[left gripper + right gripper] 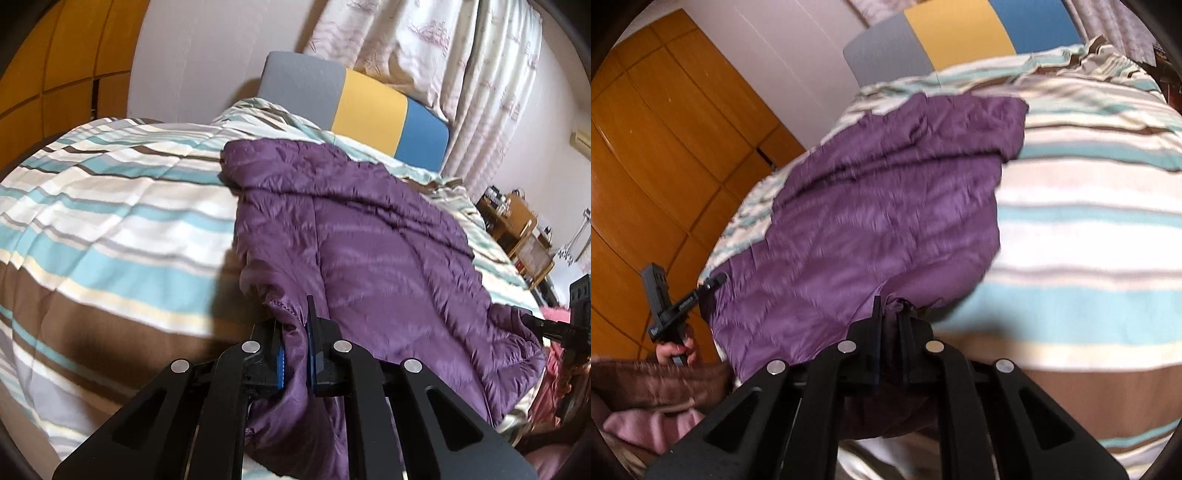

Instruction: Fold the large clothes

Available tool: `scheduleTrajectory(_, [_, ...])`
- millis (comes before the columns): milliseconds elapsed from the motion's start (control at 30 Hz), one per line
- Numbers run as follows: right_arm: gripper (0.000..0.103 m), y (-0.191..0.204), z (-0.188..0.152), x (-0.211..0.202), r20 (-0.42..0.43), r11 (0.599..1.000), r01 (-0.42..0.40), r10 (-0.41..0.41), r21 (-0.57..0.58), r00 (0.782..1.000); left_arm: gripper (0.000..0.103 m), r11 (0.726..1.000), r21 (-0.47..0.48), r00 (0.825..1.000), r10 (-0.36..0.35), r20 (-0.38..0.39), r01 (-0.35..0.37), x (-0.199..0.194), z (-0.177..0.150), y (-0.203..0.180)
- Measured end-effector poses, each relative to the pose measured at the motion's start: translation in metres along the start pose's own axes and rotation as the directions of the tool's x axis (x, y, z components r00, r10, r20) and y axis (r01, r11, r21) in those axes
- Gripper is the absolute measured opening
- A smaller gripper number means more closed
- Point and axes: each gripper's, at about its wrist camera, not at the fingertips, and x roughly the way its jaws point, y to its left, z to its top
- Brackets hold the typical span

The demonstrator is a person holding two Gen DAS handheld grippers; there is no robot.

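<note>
With the purple jacket [369, 236] spread on the striped bed [110, 206], we've got its near hem pinched at two corners: left claw [295, 354] clamped on one, right claw [890, 332] on the other. Its long axis runs away from us, hood end pointing at the headboard [365, 107].

We have two cameras, one on each gripper, both looking forward and down along the fingers at the bed. Both sit very close to the purple jacket [369, 236]. In the left view, the right gripper [532, 319] peeks in at 3 o'clock. In the right view, the left gripper [718, 278] shows at 9 o'clock. Both views share the jacket, the striped blanket [110, 221] and the headboard [369, 107].
</note>
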Motion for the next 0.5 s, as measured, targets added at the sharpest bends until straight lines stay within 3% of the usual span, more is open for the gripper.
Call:
scheduleTrajectory(167, [0.006, -0.004, 0.027, 0.007, 0.061, 0.999, -0.009, 0.007, 0.039, 0.998, 0.009, 0.998, -0.052, 1.000, -0.026, 0.017, 0.027, 0.019, 0.028, 0.005])
scheduleTrajectory(500, [0.006, -0.051, 0.075, 0.051, 0.107, 0.959, -0.043, 0.014, 0.280, 0.994, 0.009, 0.983, -0.175, 0.997, -0.068, -0.041, 0.060, 0.094, 0.088, 0.017])
